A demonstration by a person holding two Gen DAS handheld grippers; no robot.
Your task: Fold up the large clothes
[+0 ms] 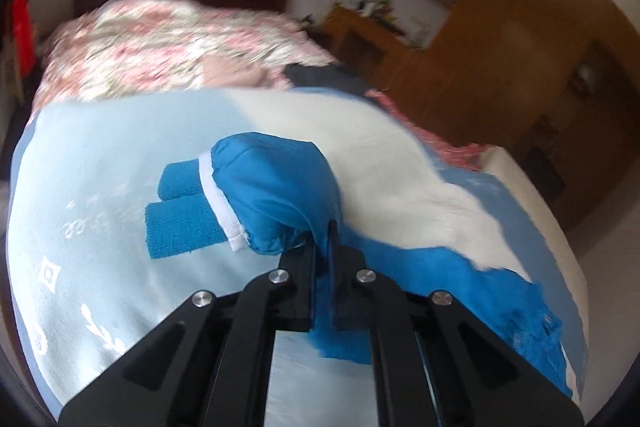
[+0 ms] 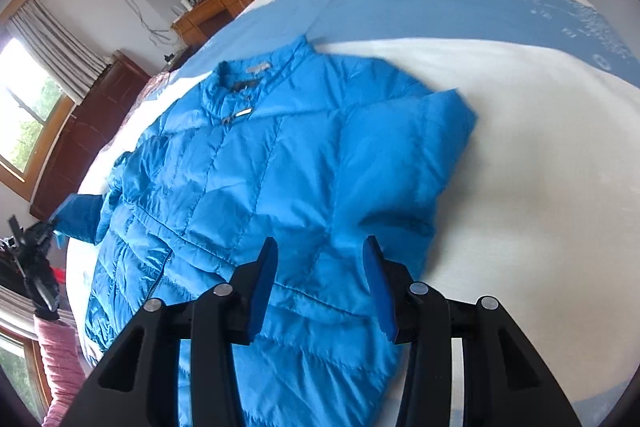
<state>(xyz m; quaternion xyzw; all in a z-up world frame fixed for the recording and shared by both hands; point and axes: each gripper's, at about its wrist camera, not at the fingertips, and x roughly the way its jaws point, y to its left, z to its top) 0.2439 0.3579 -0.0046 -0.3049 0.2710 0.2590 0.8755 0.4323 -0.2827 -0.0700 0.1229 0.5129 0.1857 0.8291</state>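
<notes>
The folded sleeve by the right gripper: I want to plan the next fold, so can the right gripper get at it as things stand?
Probably yes. The right gripper is open above the jacket, and the folded sleeve lies on top just ahead, with nothing covering it. The left gripper grips the other sleeve, away from there.

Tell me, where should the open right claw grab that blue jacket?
Probably the folded-in sleeve on the jacket, coming from above at its outer edge: it lies puffed up on top, right ahead of the open right gripper. The left gripper already pinches the other sleeve's cuff end.

Black linkages, silver screws, seemingly blue-padded jaws.
</notes>
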